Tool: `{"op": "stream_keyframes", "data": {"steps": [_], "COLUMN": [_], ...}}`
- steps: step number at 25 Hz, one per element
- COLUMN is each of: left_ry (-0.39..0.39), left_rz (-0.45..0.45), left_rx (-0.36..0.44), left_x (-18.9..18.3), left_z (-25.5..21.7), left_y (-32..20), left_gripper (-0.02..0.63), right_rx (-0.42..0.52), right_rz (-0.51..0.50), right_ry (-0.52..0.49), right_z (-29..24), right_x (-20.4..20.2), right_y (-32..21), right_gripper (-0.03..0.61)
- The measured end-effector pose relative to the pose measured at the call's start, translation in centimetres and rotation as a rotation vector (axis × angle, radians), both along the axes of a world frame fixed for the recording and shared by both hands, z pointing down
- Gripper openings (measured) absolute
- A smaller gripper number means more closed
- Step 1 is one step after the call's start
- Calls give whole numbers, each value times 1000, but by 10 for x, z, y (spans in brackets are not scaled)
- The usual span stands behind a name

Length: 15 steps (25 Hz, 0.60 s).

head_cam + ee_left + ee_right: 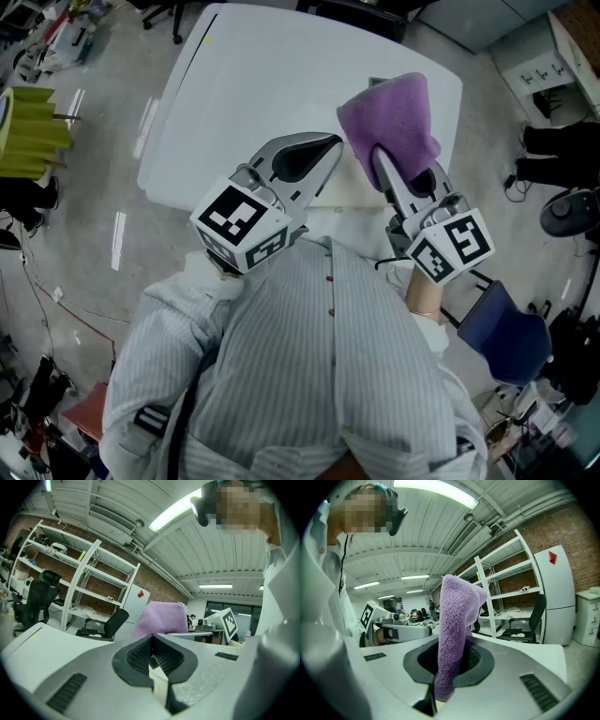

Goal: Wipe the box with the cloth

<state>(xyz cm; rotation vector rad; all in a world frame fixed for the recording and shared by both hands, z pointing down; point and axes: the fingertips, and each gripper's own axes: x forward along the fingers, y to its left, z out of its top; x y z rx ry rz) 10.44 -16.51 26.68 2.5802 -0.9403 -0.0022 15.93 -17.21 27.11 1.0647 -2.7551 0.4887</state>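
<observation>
My right gripper points up in front of my chest, shut on a purple cloth that stands above its jaws. In the right gripper view the cloth hangs pinched between the jaws and hides the tips. Beside it, my left gripper has its jaws closed together with nothing between them, as in the left gripper view, where the cloth shows beyond. Between the two grippers, a pale cream thing lies at the near edge of the white table. I cannot make out a box for certain.
A yellow-green object stands on the floor at the left and a blue chair at the right. Shelving and a black office chair stand beyond the table.
</observation>
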Motion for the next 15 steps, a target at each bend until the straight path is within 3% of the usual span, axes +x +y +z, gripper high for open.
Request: {"op": "stream_keyframes", "data": {"steps": [15], "left_ry": [-84], "left_rz": [111], "left_rx": [57], "left_x": [5], "left_z": [0], "left_y": [-7], "left_gripper": [8], "right_rx": [1], "right_rz": [-3], "right_ry": [16], "right_z": [2], "right_x": [9], "right_y": [-5], "right_gripper": [41]}}
